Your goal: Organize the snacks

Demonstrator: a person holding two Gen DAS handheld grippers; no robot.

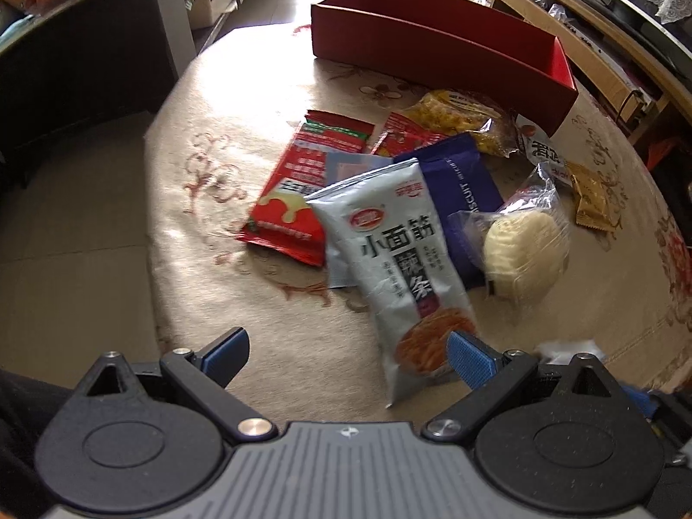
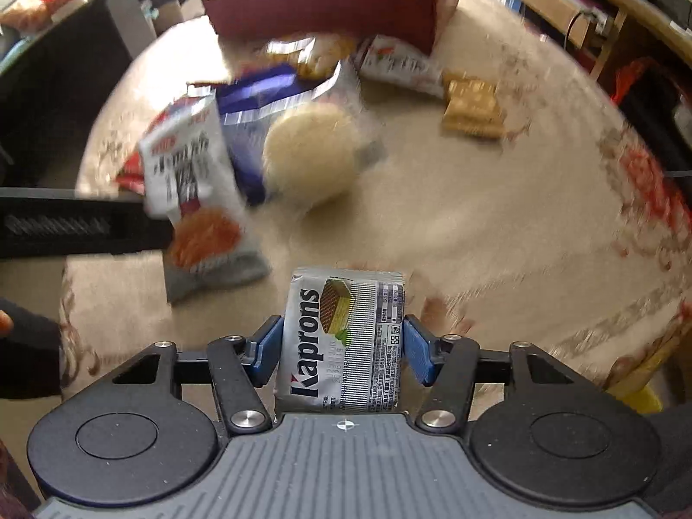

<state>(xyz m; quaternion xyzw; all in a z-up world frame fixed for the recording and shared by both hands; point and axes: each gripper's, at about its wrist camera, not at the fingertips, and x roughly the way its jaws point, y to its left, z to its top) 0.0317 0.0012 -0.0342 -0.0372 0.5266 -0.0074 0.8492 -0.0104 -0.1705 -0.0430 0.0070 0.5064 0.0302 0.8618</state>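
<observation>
Silver wafer pack (image 2: 344,337): your right tongs (image 2: 341,346) grip it, one pack, lifted above the surface (image 2: 454,225), well short of the red box (image 2: 328,8). Your left tongs (image 1: 346,359) gape with nothing between them. The pile before the box is blurred and overlapping; one bun (image 1: 525,251) and one grey pouch (image 1: 389,259) read clearly.

1. We saw the right gripper (image 2: 342,348) clamped on a silver Kaprons wafer pack (image 2: 341,341), one blue pad pressed against each side.
2. Beyond it, blurred, lay a grey noodle-snack packet (image 2: 197,199), a round pale bun in clear wrap (image 2: 313,149) and a tan biscuit pack (image 2: 472,108) on the beige patterned cloth (image 2: 497,233).
3. The red box (image 2: 328,4) stood behind them.
</observation>
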